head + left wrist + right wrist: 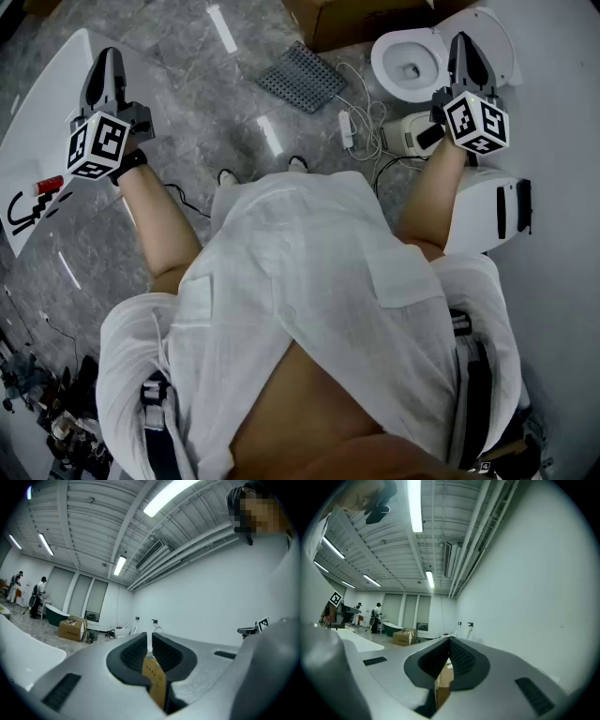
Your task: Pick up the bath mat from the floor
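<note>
The bath mat point(302, 77), a dark grey gridded square, lies flat on the grey marble floor ahead of the person's feet. Neither gripper touches it. In the head view my left gripper point(106, 54) is held up at the left, above a white tub edge, well left of the mat. My right gripper point(460, 42) is raised at the right, over the toilet, right of the mat. In the gripper views both point level across the room, so the mat is hidden there. The left gripper point(150, 637) and the right gripper point(449, 641) have their jaws together with nothing between them.
A white toilet point(412, 61) stands right of the mat, with white cables point(361, 127) on the floor between them. A cardboard box point(366, 19) sits behind the mat. A white tub rim point(47, 122) runs along the left. People point(36, 599) stand far across the room.
</note>
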